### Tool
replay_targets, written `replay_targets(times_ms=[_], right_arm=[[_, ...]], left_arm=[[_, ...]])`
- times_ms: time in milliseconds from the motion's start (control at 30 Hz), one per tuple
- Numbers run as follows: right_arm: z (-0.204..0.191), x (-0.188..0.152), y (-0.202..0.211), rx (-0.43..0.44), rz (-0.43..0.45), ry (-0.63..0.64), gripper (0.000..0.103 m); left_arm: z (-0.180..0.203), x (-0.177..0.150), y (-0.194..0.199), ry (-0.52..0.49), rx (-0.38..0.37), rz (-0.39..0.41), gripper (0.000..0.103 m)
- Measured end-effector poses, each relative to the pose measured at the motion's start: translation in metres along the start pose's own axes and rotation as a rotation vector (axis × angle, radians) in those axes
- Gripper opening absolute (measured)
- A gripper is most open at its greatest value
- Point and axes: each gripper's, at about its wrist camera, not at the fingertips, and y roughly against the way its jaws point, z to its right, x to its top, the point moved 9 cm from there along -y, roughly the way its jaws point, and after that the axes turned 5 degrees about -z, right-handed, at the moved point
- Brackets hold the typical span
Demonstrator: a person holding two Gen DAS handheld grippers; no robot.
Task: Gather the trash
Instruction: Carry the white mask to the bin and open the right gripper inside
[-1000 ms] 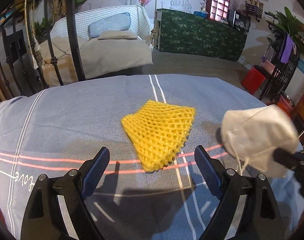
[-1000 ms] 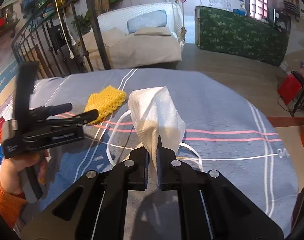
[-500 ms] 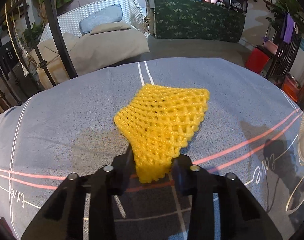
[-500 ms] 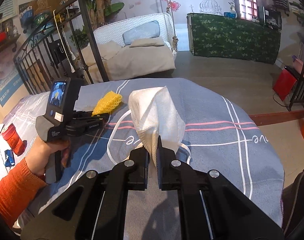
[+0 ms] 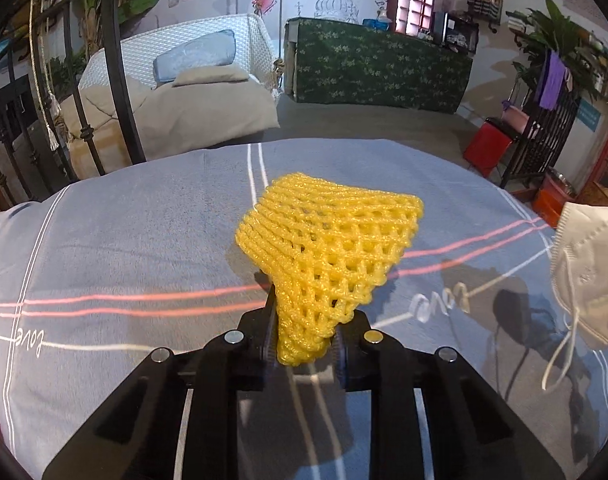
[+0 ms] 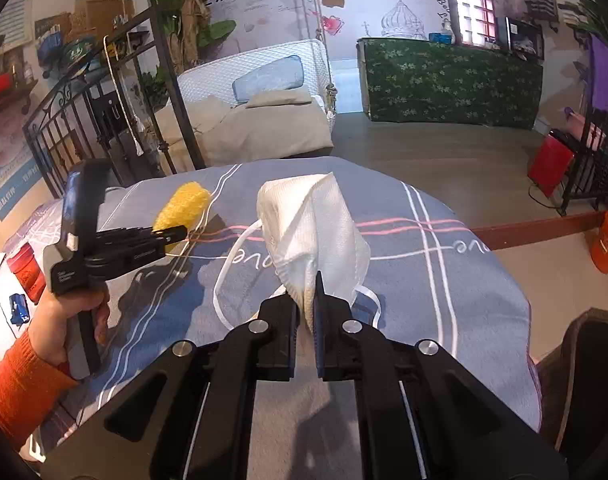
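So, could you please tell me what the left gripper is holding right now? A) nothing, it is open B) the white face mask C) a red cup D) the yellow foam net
D: in the left wrist view the left gripper has its fingers closed on the lower corner of the yellow foam net, while the right gripper holds the white face mask.

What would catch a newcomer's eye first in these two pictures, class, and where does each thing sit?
The bright yellow foam net stands out first, pinched at its lower end in the left tongs above the grey striped bedcover. Next comes the white face mask, clamped in the right tongs with its ear loops dangling. Behind the bed, a green patterned counter fills the back of the room.
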Motion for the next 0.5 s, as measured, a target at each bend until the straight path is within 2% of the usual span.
replay_targets(times_ms=[500], right_arm=[[0.059,-0.051,0.055,-0.063,0.036,-0.112,0.007]], left_arm=[[0.081,-0.041,0.065,-0.086,-0.117,0.071,0.023]])
